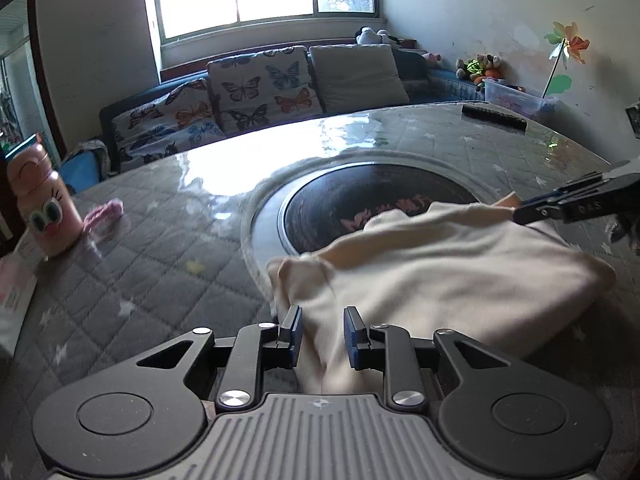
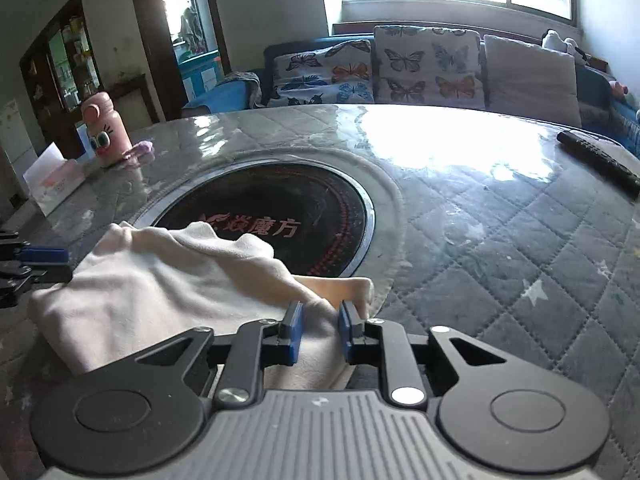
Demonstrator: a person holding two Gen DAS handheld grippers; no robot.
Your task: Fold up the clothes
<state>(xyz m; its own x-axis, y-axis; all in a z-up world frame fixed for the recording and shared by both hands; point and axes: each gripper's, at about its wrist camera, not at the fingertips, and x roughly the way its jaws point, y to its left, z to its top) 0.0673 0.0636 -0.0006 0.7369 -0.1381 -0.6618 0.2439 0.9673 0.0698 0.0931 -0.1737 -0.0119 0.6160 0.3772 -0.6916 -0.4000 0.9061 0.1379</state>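
A cream-white garment [image 1: 440,272] lies bunched on the quilted grey table cover [image 1: 160,264], partly over the round black cooktop [image 1: 360,196]. My left gripper [image 1: 324,332] has a fold of the garment's near left end filling the narrow gap between its blue pads. Across the fabric, my right gripper [image 1: 520,212] pinches the far right corner. In the right wrist view the garment [image 2: 160,280] runs from my right gripper [image 2: 320,332], shut on a raised fold, to my left gripper [image 2: 60,264] at the picture's left edge. The cloth sags slack between the two.
A pink cartoon bottle [image 1: 40,208] and a small pink object [image 1: 106,212] stand at the table's left. A tissue box [image 2: 52,184] sits near the bottle. A black remote [image 2: 596,160] lies at the far right. A sofa with butterfly cushions [image 1: 256,88] stands beyond the table.
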